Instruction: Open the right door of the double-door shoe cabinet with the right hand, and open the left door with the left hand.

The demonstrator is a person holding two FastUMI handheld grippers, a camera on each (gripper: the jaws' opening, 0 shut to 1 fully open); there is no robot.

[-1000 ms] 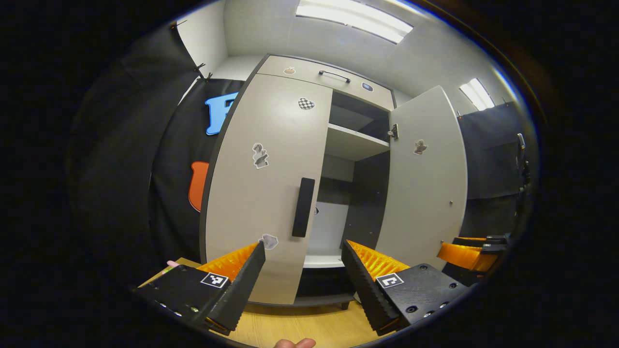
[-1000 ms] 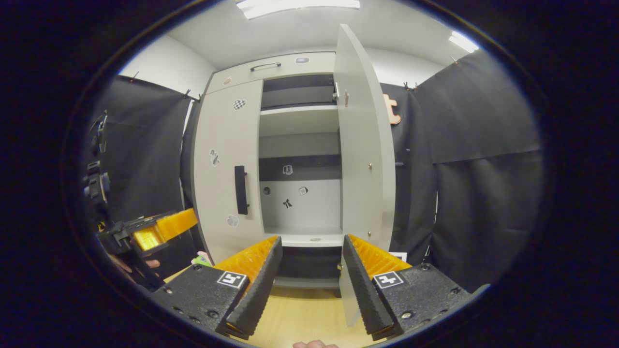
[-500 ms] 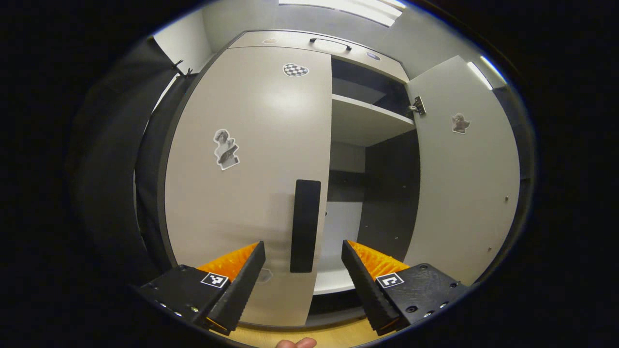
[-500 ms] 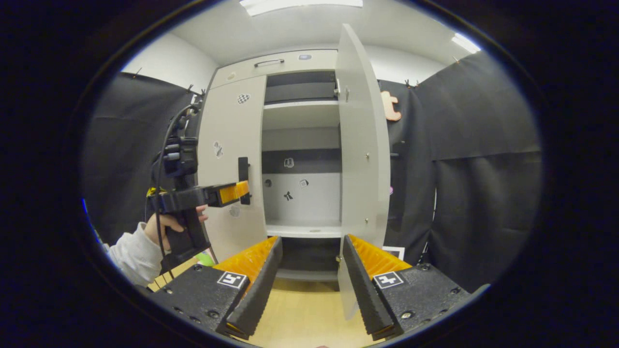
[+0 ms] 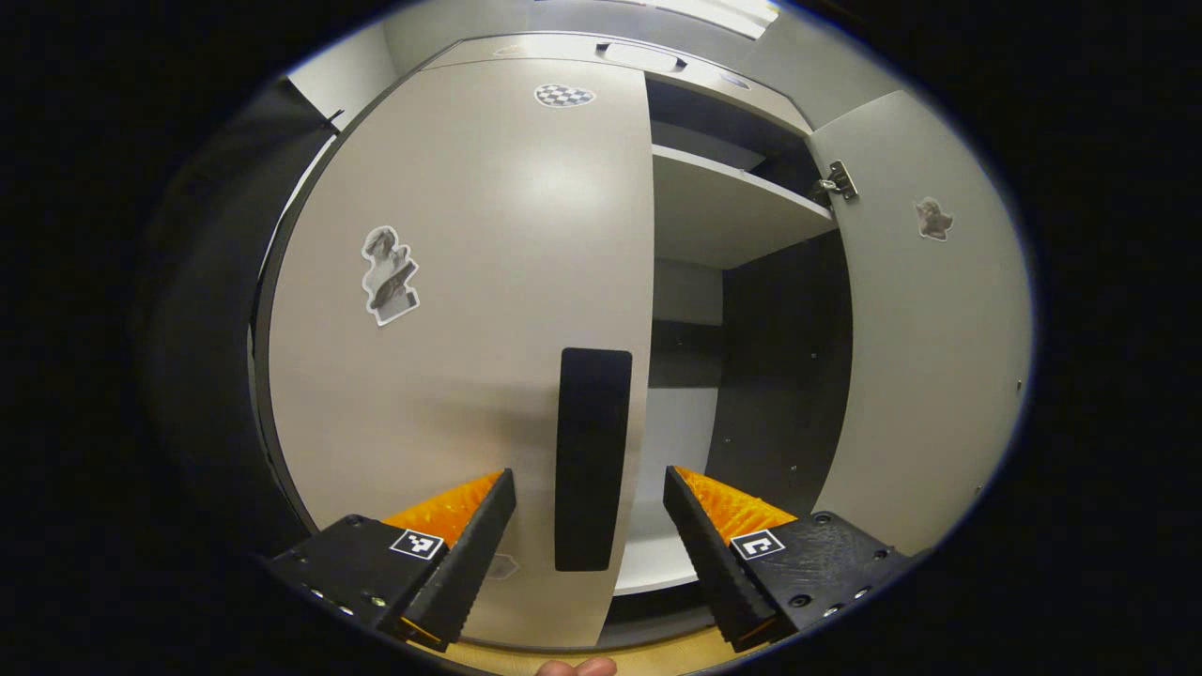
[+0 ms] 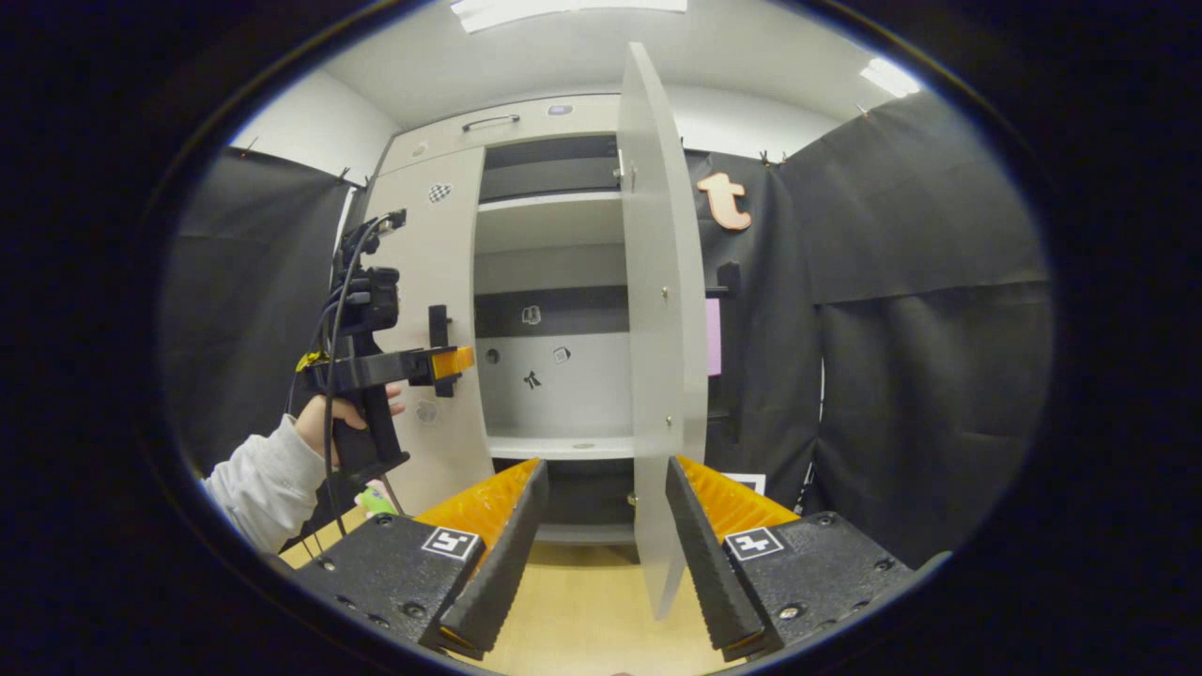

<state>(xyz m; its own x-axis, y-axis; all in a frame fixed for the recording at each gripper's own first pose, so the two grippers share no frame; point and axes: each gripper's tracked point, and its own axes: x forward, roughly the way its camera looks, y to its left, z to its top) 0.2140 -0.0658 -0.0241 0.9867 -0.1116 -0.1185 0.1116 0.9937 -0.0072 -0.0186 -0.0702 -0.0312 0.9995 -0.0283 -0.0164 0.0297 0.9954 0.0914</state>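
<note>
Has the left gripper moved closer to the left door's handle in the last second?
Yes. The left gripper advanced toward the left door; its black handle now sits between the open fingers.

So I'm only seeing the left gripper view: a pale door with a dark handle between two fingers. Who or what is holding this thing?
Observer: In the right gripper view, a hand in a pale sleeve grips the left gripper from below, close to the left door's handle.
Visitor: And the other door, how far open is it?
Observer: The right door is swung out so far that the right gripper view sees it nearly edge-on.
Visitor: Is the other gripper holding it?
Observer: The right gripper is open, fingers apart. The door's lower corner shows between them, but I cannot tell whether it touches.
</note>
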